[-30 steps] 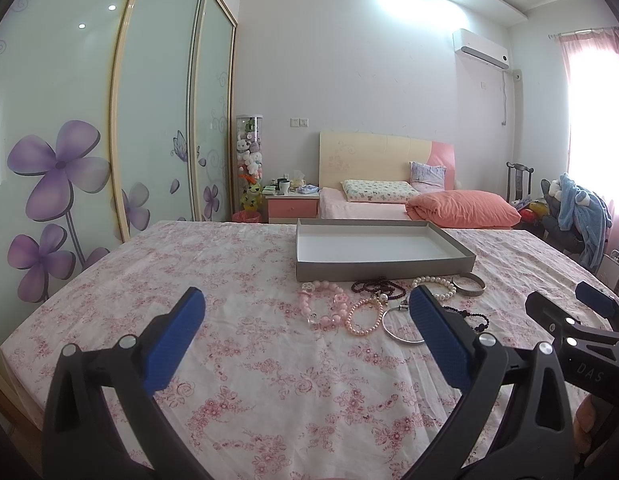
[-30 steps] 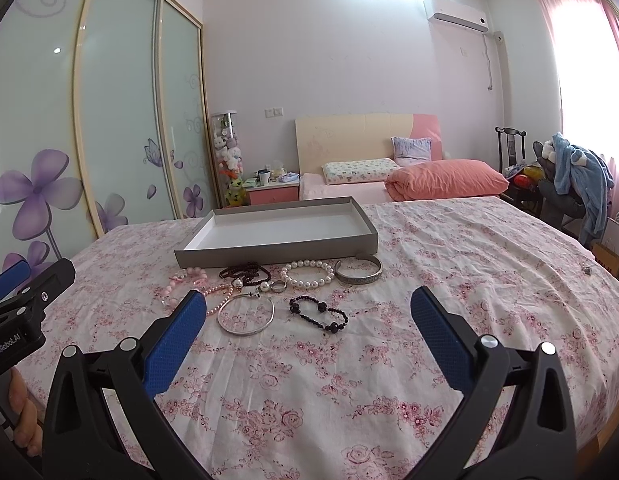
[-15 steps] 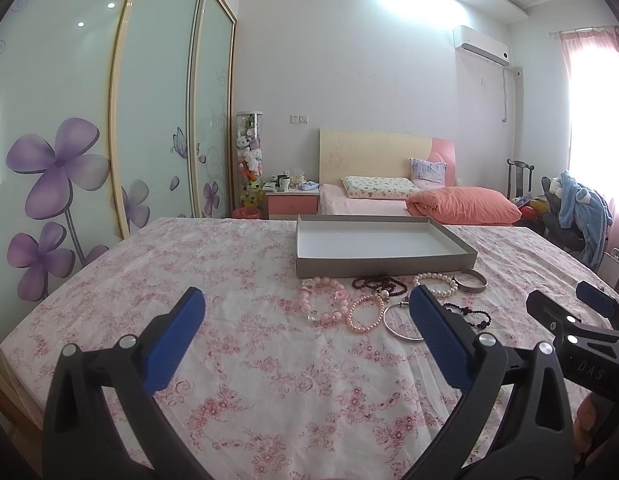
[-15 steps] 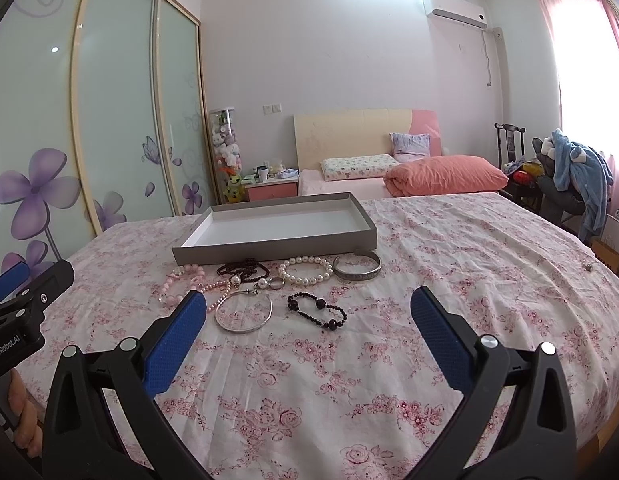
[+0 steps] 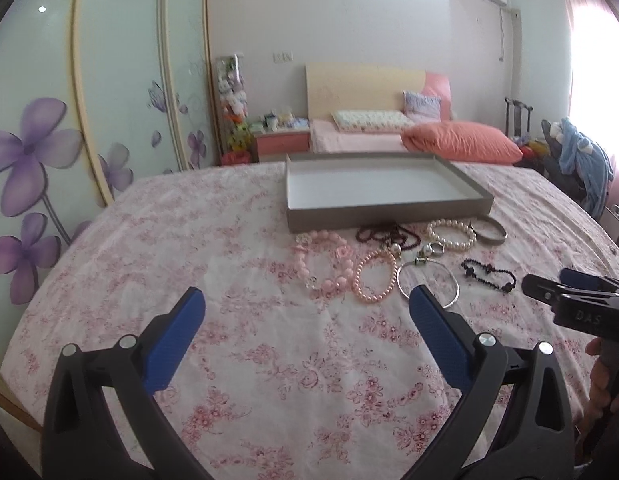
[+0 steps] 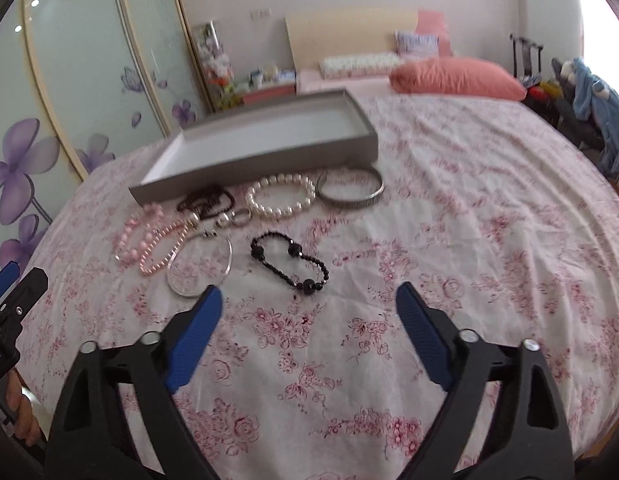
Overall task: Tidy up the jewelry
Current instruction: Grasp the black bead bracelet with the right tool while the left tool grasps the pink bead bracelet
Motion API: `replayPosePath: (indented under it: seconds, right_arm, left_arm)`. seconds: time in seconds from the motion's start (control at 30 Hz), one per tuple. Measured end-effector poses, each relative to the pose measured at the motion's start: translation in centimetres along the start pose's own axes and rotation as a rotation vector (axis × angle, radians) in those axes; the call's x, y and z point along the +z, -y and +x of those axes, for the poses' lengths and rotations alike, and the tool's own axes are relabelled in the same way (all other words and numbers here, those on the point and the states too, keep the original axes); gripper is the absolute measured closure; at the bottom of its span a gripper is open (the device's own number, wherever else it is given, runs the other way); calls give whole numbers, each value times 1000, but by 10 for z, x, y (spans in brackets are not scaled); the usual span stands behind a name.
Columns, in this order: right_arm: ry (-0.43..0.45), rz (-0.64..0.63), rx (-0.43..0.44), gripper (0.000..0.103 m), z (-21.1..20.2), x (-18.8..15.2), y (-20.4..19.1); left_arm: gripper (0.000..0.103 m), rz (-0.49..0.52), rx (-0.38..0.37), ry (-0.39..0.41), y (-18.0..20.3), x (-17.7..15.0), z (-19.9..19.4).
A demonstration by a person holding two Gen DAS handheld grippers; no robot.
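Several bracelets lie on the floral cloth in front of an empty grey tray (image 5: 385, 210) (image 6: 253, 168). They include a black bead bracelet (image 6: 289, 264) (image 5: 487, 274), a thin silver bangle (image 6: 199, 266) (image 5: 427, 284), a white pearl bracelet (image 6: 279, 196) (image 5: 451, 234), a grey metal bangle (image 6: 349, 192), pink bead bracelets (image 5: 325, 260) (image 6: 149, 240) and a dark bead strand (image 6: 207, 202). My left gripper (image 5: 305, 304) is open and empty, short of the pink bracelets. My right gripper (image 6: 309, 300) is open and empty, just short of the black bracelet.
The table (image 5: 149, 248) is covered with a pink floral cloth. A bed with a salmon pillow (image 5: 461, 144) stands behind it. Sliding wardrobe doors (image 5: 89, 92) are on the left. A chair with blue clothes (image 6: 589, 108) is at the right.
Both grippers have moved forward and tilted down toward the jewelry. The right one has come much closer to the black bracelet. Both stay open.
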State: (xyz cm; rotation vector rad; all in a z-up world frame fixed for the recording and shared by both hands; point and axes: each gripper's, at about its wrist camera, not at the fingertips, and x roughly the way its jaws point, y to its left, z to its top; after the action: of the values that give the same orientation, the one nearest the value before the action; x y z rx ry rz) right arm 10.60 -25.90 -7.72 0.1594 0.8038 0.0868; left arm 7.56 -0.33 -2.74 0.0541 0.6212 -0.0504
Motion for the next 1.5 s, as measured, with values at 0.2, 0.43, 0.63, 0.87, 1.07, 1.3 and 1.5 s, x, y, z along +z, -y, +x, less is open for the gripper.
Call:
replayPosePath:
  seconds: [0.2,0.43,0.63,0.87,1.07,1.3,1.5]
  right_arm:
    - [-127,-33,-7,45,36,10,1]
    - [-132,-71,-36,69,45,17,-6]
    - [-114,-105,-5,93,40,14,-13]
    - [-60,-88,19,98,30,17,-11]
    - [-49,-107,31,98,32,19,-12]
    - [-54,-112,44,98,36,19,-12]
    - [-56,-103,49,98,37,19,-11]
  left_arm:
    - [4,29,-47,-93,2,12,29]
    - [4,88,-71,-127,14,17,49]
    - [13,70,-99,-175,15,19,68]
    - [32,-39,-126,-272,-4,24,100]
    - [41,-91,-105,-300,-18,34,120]
    - [61,-113,-54,-331,-29,42,148]
    - [75,-83,-44,-347,-23,39,154]
